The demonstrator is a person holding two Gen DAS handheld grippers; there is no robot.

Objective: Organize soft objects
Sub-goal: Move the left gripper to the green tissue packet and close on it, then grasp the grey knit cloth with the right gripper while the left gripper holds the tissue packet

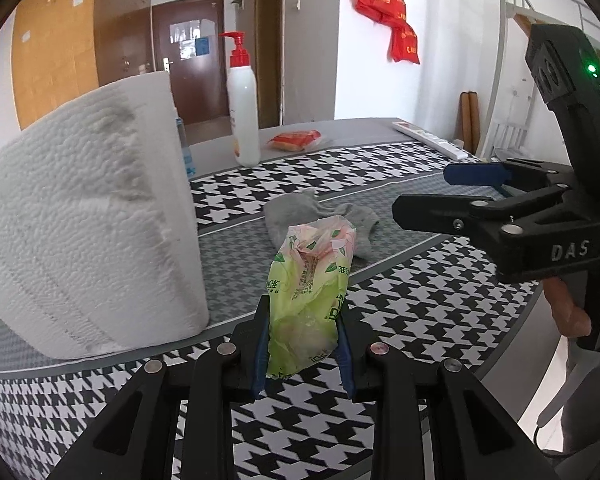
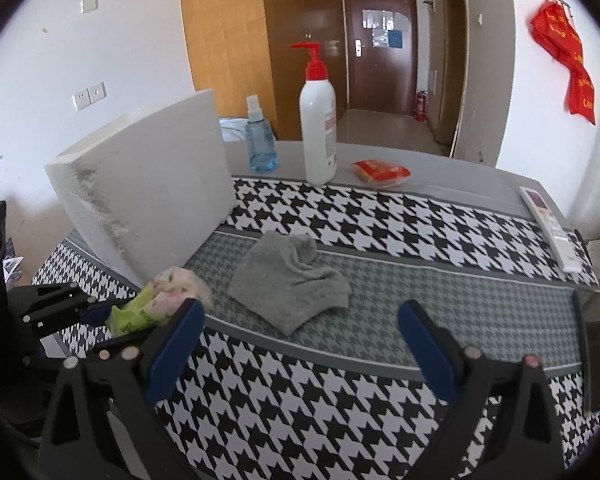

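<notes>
The tissue packet [image 1: 310,300], a soft green and pink plastic pack, is pinched between the blue-padded fingers [image 1: 261,344] of the left gripper [image 1: 304,344], which clamp narrowly on its lower part so that it stands up above the houndstooth cloth [image 1: 420,312] on the counter [image 2: 284,156]. Just left of it stands a large white block of paper towels [image 1: 88,216]. Beyond the packet a crumpled grey sock [image 2: 290,280] lies flat on the grey band of the cloth, apart from both grippers. The right gripper [image 2: 300,344] hangs over the cloth near the sock with its fingers [image 2: 424,340] spread wide and nothing between them. Further back stand a white pump bottle with a red top [image 2: 319,128] and a blue spray bottle [image 2: 261,140]; a red snack packet [image 2: 380,172] lies beside the pump bottle. A white remote control [image 2: 550,228] lies at the far right edge.
</notes>
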